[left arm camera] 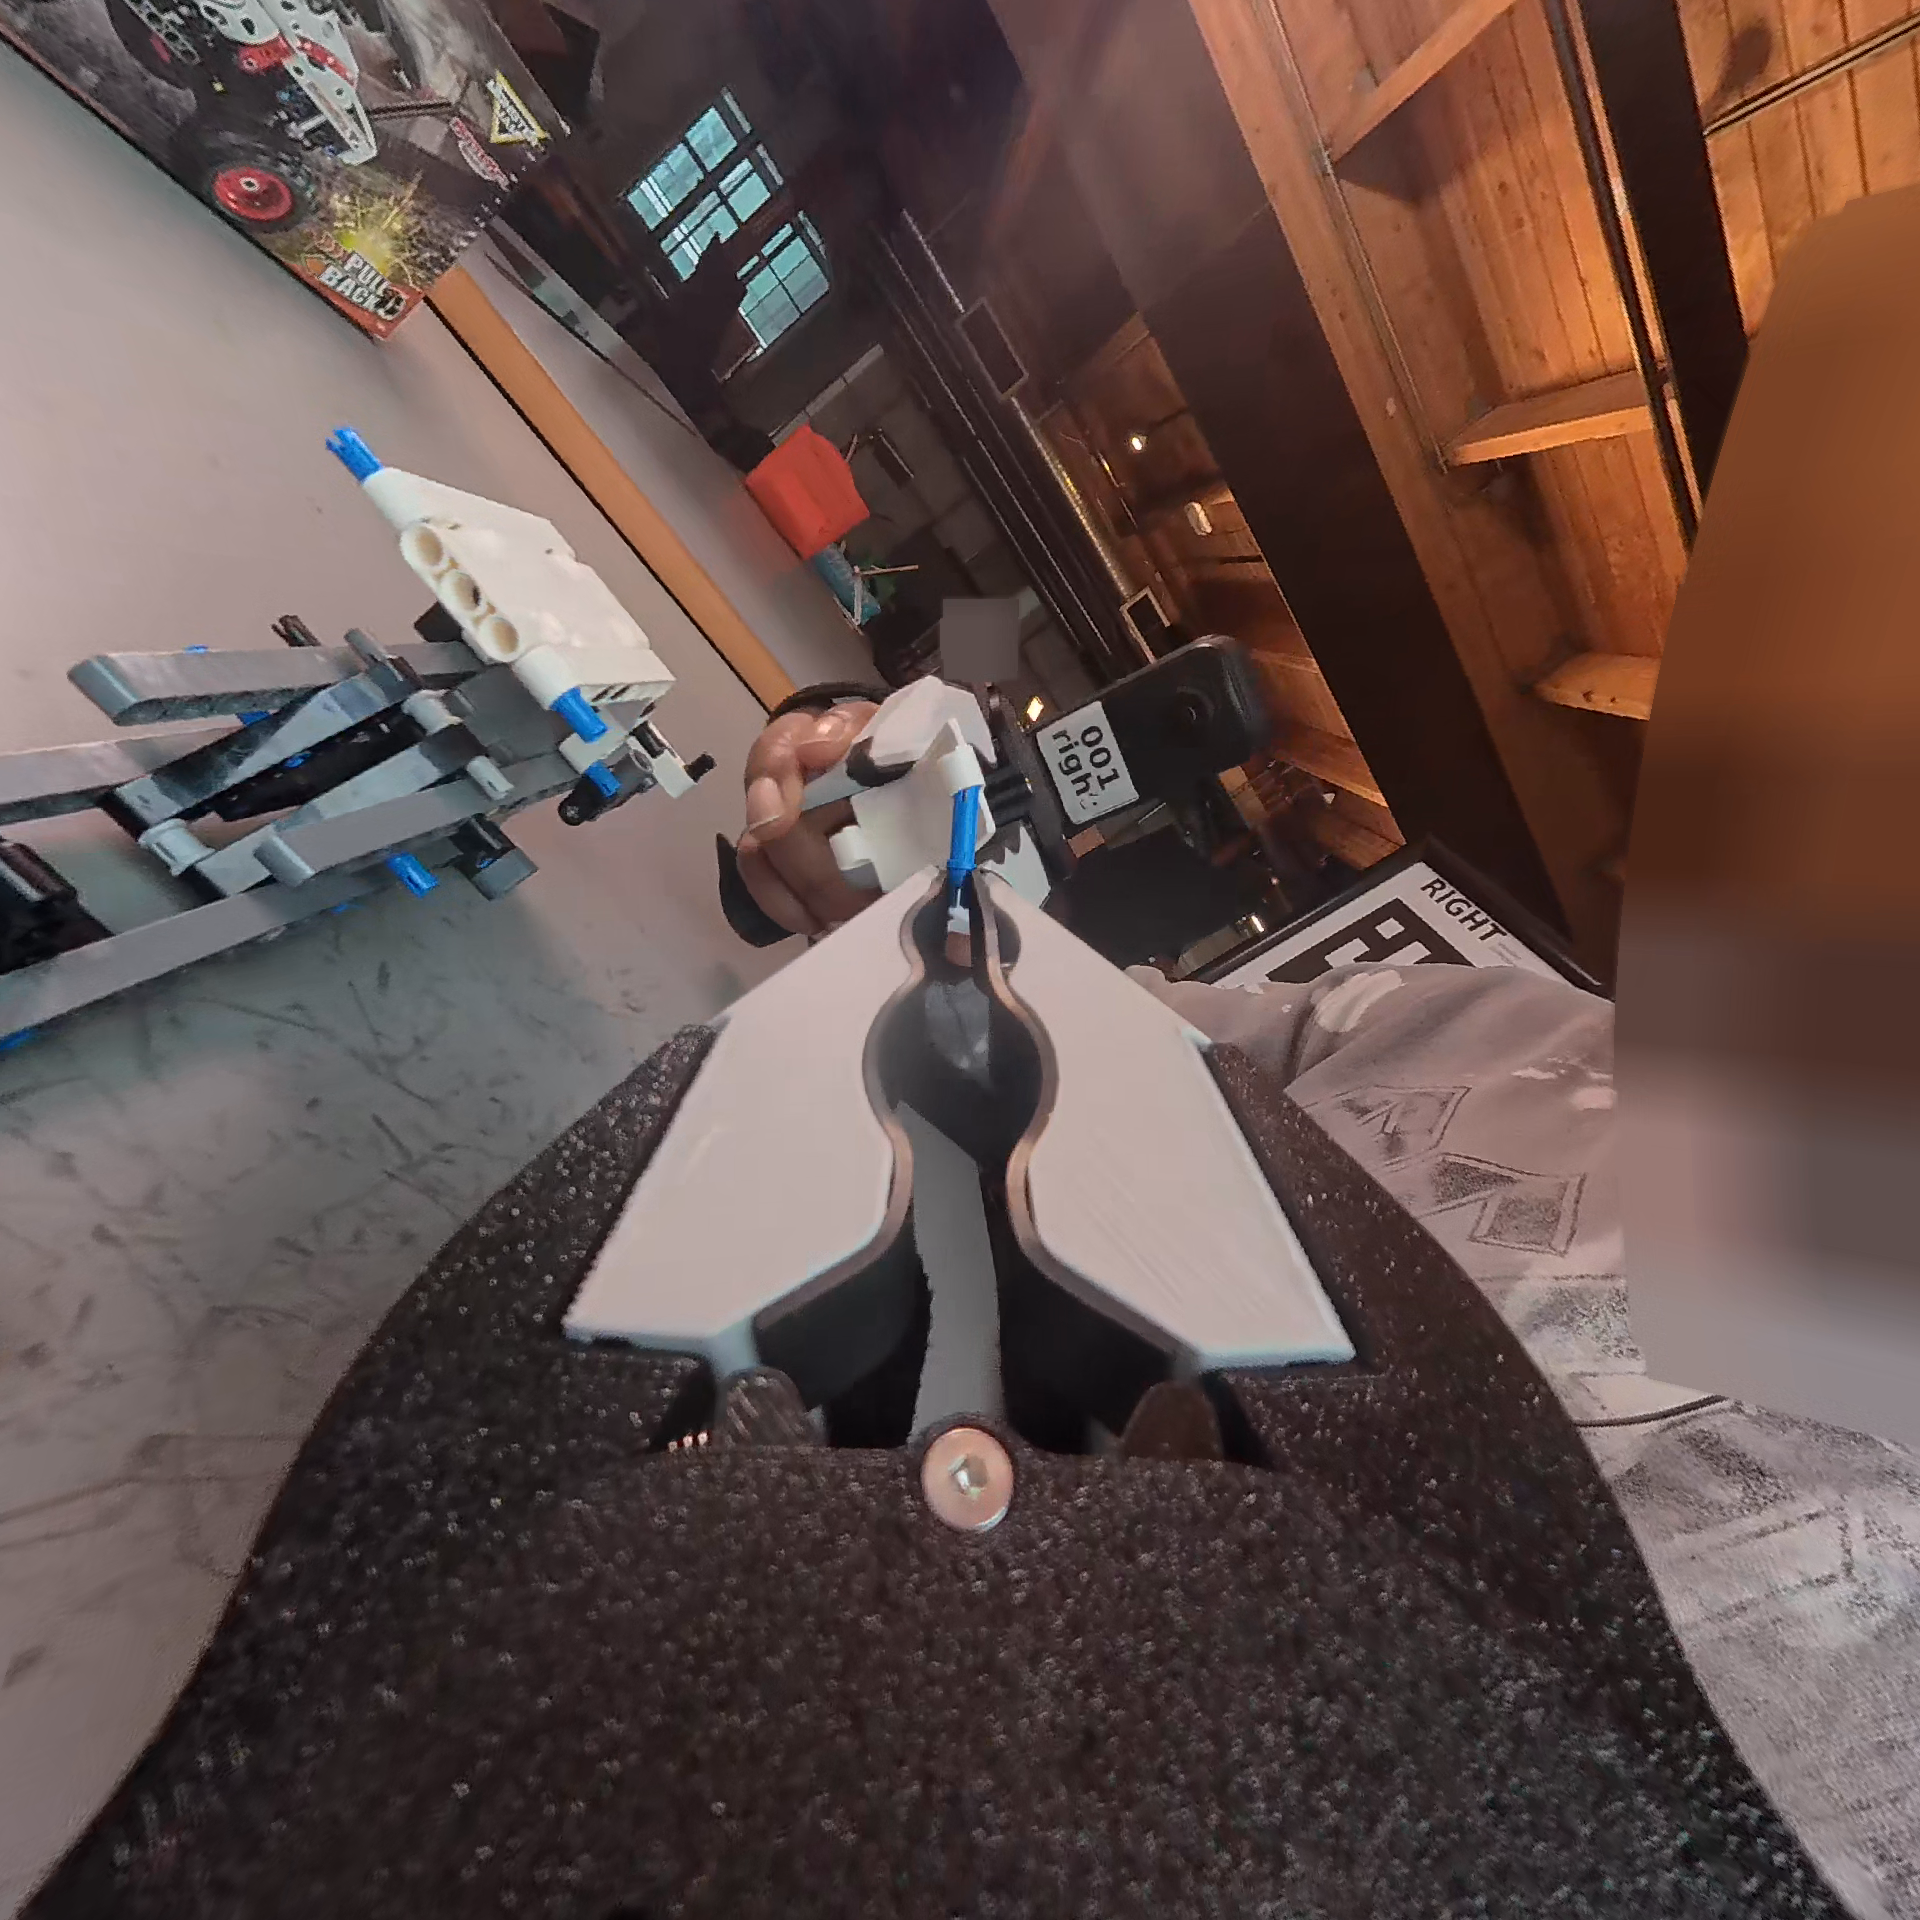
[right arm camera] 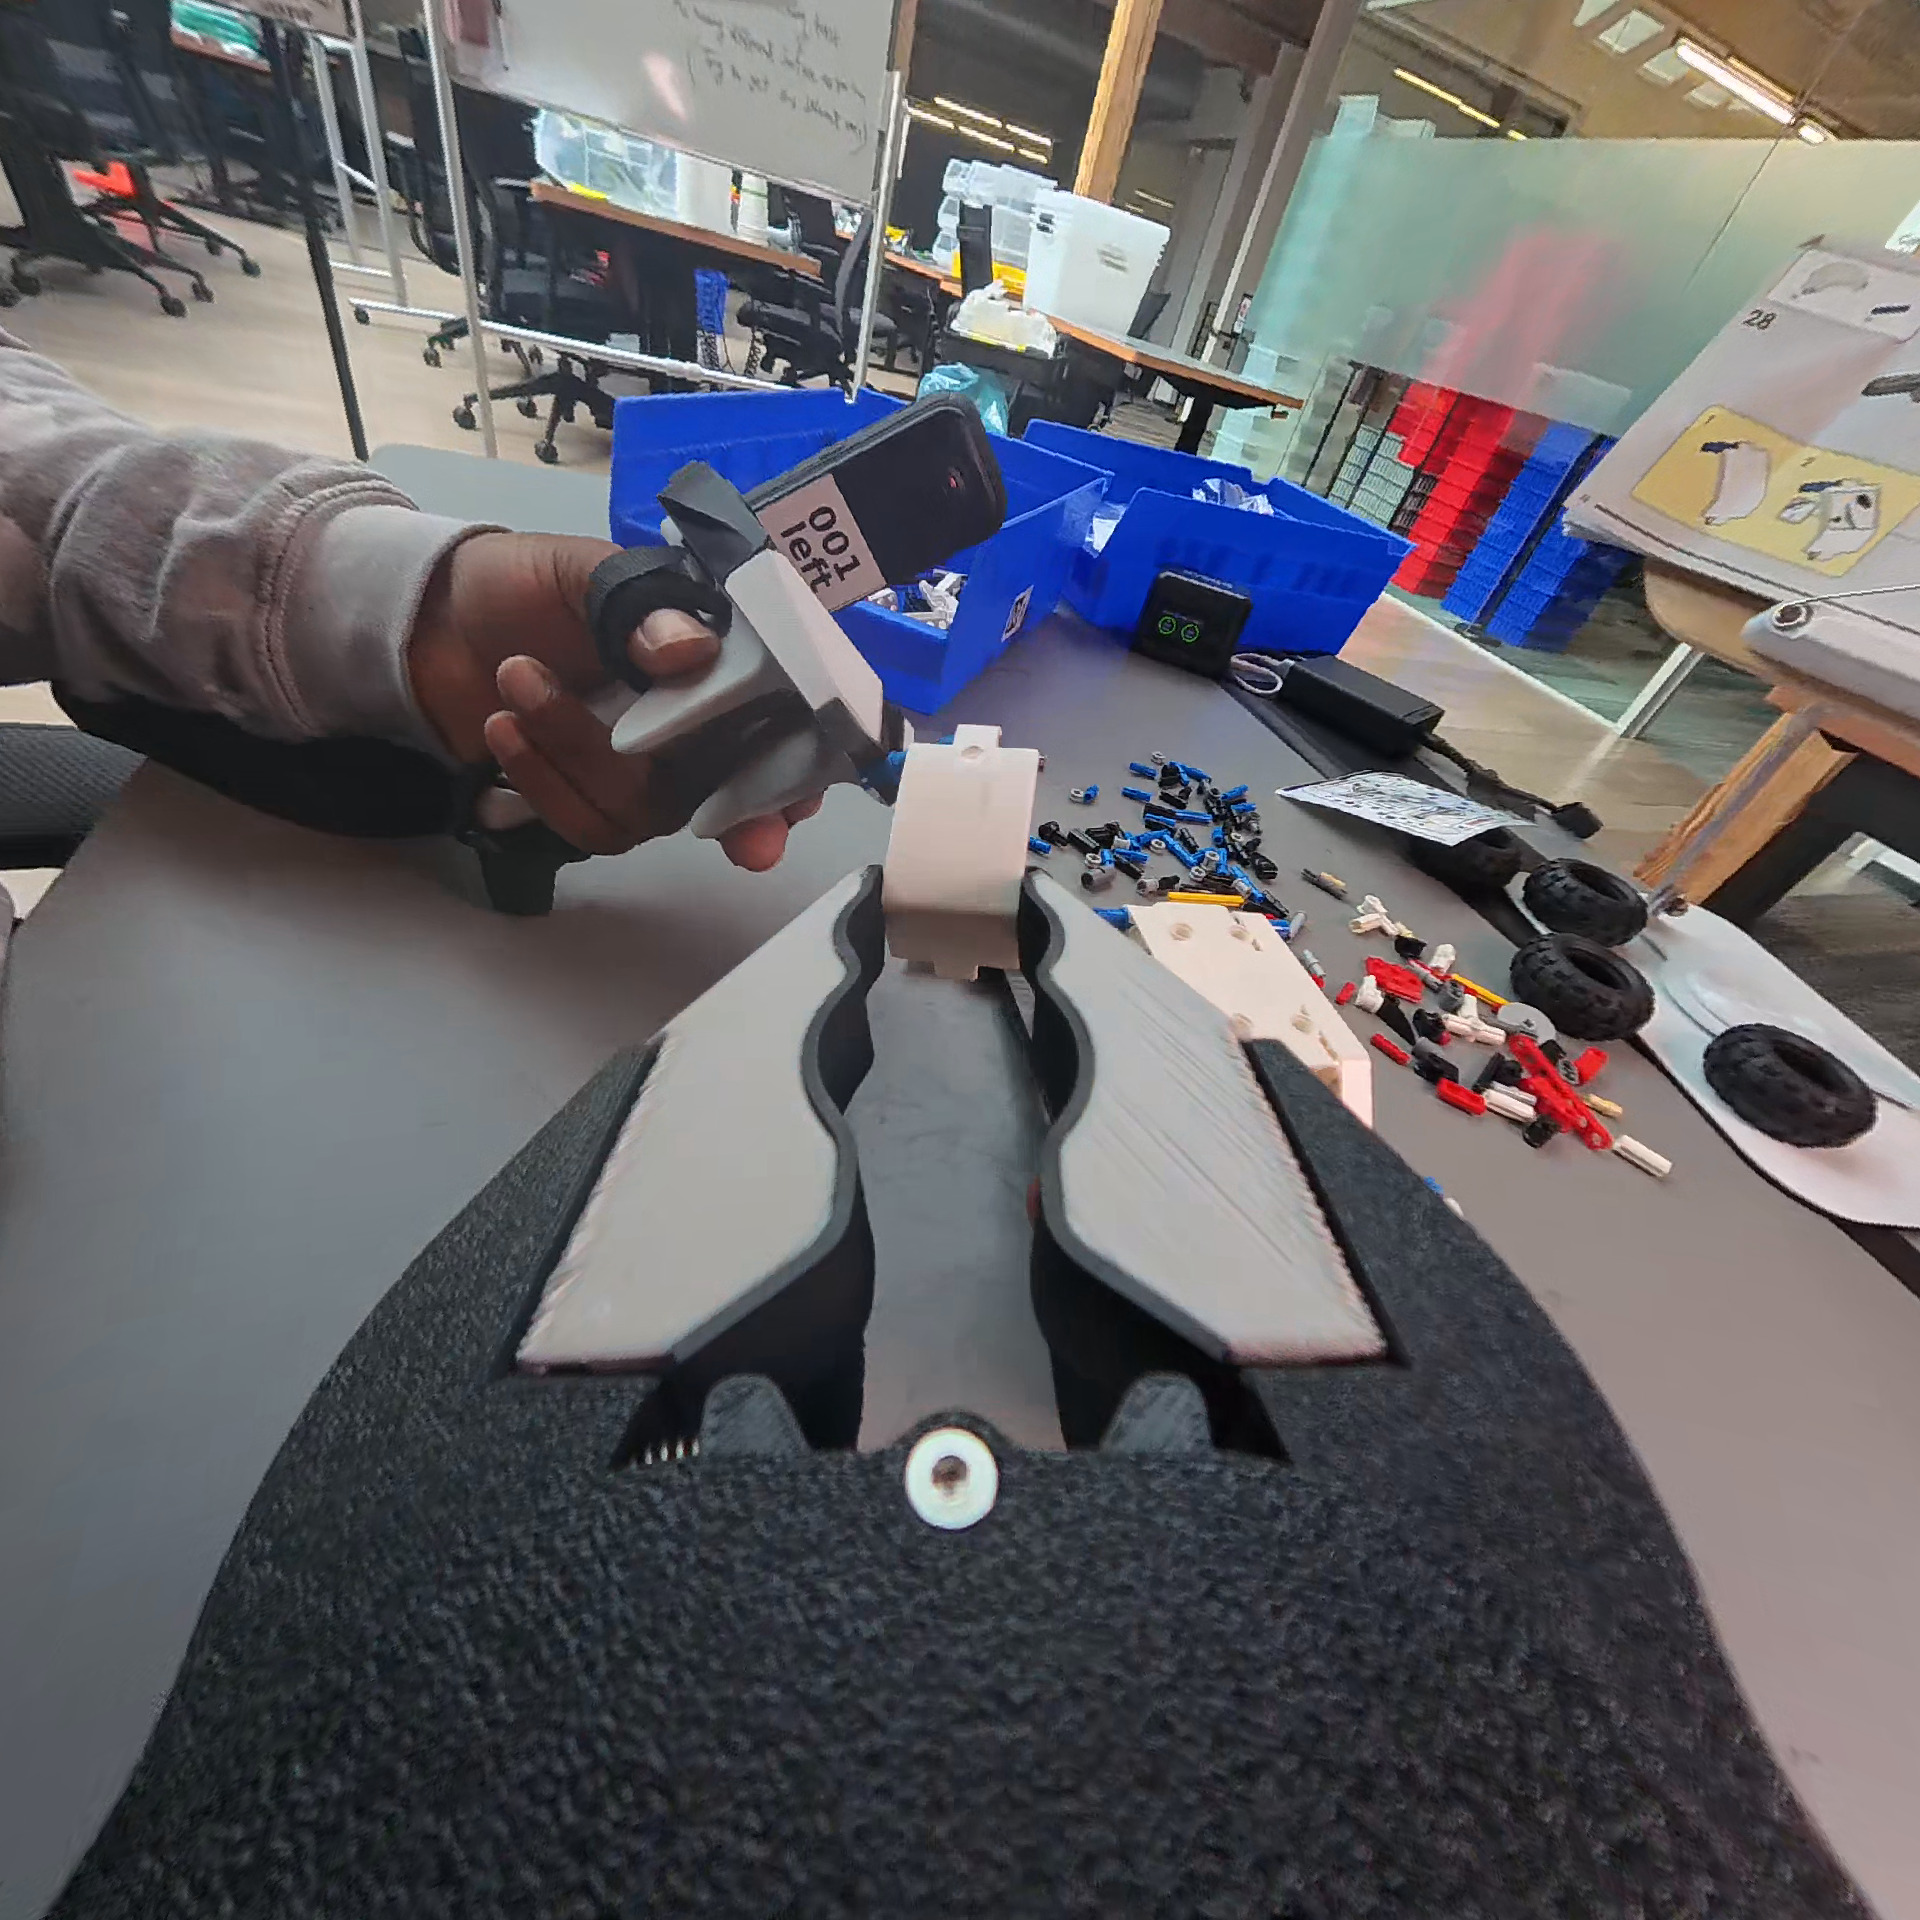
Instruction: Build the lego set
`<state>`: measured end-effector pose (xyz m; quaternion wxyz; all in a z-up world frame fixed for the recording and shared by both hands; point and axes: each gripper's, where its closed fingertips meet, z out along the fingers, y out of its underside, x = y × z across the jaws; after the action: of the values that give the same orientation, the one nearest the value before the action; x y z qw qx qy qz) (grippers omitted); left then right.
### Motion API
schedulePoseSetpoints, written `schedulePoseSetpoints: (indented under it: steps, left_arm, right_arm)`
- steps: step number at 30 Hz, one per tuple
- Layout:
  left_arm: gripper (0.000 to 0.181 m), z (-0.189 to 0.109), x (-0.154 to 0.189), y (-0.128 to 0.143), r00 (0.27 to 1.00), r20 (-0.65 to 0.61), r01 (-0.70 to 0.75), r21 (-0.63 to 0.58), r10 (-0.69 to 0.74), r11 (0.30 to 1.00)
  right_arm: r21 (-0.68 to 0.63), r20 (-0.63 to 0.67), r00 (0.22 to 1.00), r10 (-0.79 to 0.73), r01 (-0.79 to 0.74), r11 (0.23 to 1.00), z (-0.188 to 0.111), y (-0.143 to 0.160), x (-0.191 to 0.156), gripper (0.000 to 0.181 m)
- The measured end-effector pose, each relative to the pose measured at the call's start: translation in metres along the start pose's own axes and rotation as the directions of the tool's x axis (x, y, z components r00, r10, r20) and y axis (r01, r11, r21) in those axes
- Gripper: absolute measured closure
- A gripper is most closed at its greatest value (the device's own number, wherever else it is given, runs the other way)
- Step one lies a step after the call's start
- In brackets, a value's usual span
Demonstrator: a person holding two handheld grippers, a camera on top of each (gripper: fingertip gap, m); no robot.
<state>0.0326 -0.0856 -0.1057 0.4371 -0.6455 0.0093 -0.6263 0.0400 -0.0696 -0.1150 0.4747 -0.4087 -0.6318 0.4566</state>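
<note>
My left gripper (left arm camera: 961, 896) is shut on a thin blue pin (left arm camera: 964, 831) and holds its far end against a white curved panel (left arm camera: 914, 790). My right gripper (right arm camera: 951, 914) is shut on that white curved panel (right arm camera: 961, 842), held above the table. The left gripper (right arm camera: 878, 764) also shows in the right wrist view, its tip touching the panel's upper left. The right gripper shows in the left wrist view behind the panel, its fingers hidden. The partly built grey, white and blue chassis (left arm camera: 343, 738) stands on the table to the left.
Loose blue, black and red small parts (right arm camera: 1174, 831) lie on the dark table (right arm camera: 312, 1039), with a white panel (right arm camera: 1247, 977), three black tyres (right arm camera: 1579, 971), blue bins (right arm camera: 935, 540), a power brick (right arm camera: 1361, 707) and an instruction booklet (right arm camera: 1787, 436). The set's box (left arm camera: 312, 135) stands beyond the chassis. Left and right tips are no more than a few centimetres apart.
</note>
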Motion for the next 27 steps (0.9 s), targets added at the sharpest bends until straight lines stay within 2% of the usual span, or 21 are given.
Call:
schedulePoseSetpoints:
  steps: [3, 9, 11, 13, 16, 17, 21, 25, 27]
  left_arm:
    - [0.181, -0.001, -0.004, -0.001, 1.000, 0.012, 0.024, 0.014, -0.024, 1.000]
    - [0.180, 0.000, -0.007, 0.004, 0.996, 0.013, 0.093, 0.016, -0.093, 0.996]
    - [0.180, 0.000, -0.011, 0.005, 0.994, 0.016, 0.108, 0.018, -0.108, 0.994]
    - [0.181, -0.001, -0.011, 0.004, 0.993, 0.005, 0.122, 0.020, -0.122, 0.992]
    - [0.181, -0.002, -0.011, 0.003, 0.994, 0.005, 0.113, 0.011, -0.113, 0.994]
    - [0.181, -0.002, -0.010, 0.005, 0.994, 0.003, 0.106, -0.006, -0.106, 0.994]
    - [0.181, 0.003, -0.009, 0.014, 0.999, 0.049, 0.007, -0.092, -0.002, 0.996]
    - [0.180, 0.005, -0.008, 0.016, 0.986, 0.107, -0.116, -0.128, 0.130, 0.985]
    - [0.180, 0.007, -0.011, 0.018, 0.961, 0.163, -0.197, -0.166, 0.224, 0.966]
  right_arm:
    - [-0.009, -0.017, 0.999, -0.045, 0.045, 0.999, 0.000, -0.001, 0.000, 0.157]
    - [-0.129, -0.098, 0.927, -0.363, 0.350, 0.928, 0.001, 0.002, 0.004, 0.157]
    - [-0.138, -0.098, 0.915, -0.392, 0.378, 0.915, 0.001, 0.003, 0.003, 0.157]
    - [-0.087, -0.061, 0.938, -0.342, 0.336, 0.938, 0.000, -0.004, -0.005, 0.157]
    - [-0.143, -0.037, 0.916, -0.400, 0.391, 0.909, -0.002, 0.003, -0.001, 0.158]
    - [-0.136, -0.021, 0.923, -0.384, 0.378, 0.916, -0.002, 0.003, -0.003, 0.158]
    - [-0.051, 0.089, 0.982, -0.167, 0.172, 0.984, -0.009, -0.002, -0.012, 0.158]
    - [-0.021, 0.172, 0.985, 0.003, 0.001, 1.000, -0.014, -0.002, -0.014, 0.158]
    - [-0.042, 0.152, 0.988, -0.023, 0.030, 0.999, -0.011, 0.004, -0.014, 0.158]
